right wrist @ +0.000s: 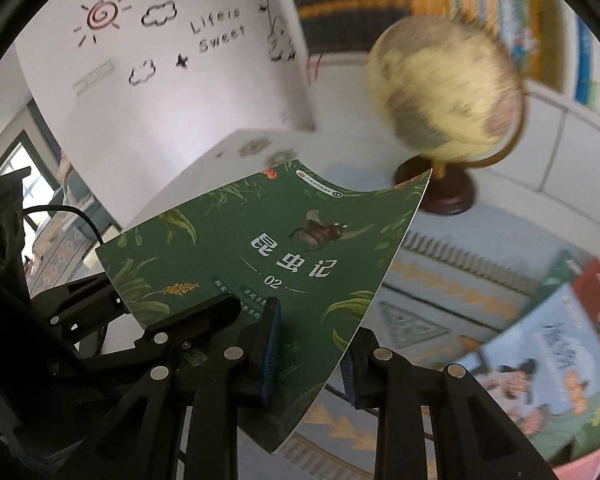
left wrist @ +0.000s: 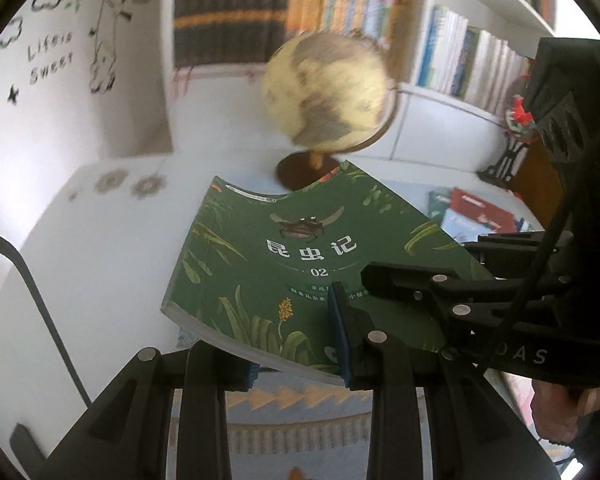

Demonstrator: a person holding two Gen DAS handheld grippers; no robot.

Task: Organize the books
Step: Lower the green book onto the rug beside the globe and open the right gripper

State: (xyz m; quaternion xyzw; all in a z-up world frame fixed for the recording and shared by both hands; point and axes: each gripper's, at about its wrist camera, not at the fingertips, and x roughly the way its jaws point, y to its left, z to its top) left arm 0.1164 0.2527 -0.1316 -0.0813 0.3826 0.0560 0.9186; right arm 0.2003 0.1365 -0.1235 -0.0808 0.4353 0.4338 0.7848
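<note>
Green book [left wrist: 300, 264] clamped by left tool [left wrist: 296, 364], right tool [right wrist: 307, 360] (both gripping), globe [left wrist: 327, 92] behind

A white bench [left wrist: 100, 240] carries a globe [left wrist: 327, 92] on a dark round base, standing toward the back edge near the bookshelf [left wrist: 431, 20]. Toward the right edge lies a loose pile of books [right wrist: 539, 360] — red and pale-blue covers on top.

Cream globe [left wrist: 325, 90] on dark round base [left wrist: 305, 170], blurred, standing on white tabletop [left wrist: 100, 240]; white wall [right wrist: 160, 92] with cloud, sun and star drawings and lettering "Life is Sweet" [right wrist: 220, 32]; patterned rug [right wrist: 451, 292] below, pale with orange zigzag bands; red ornament [left wrist: 521, 114] on black stand at right.
</note>
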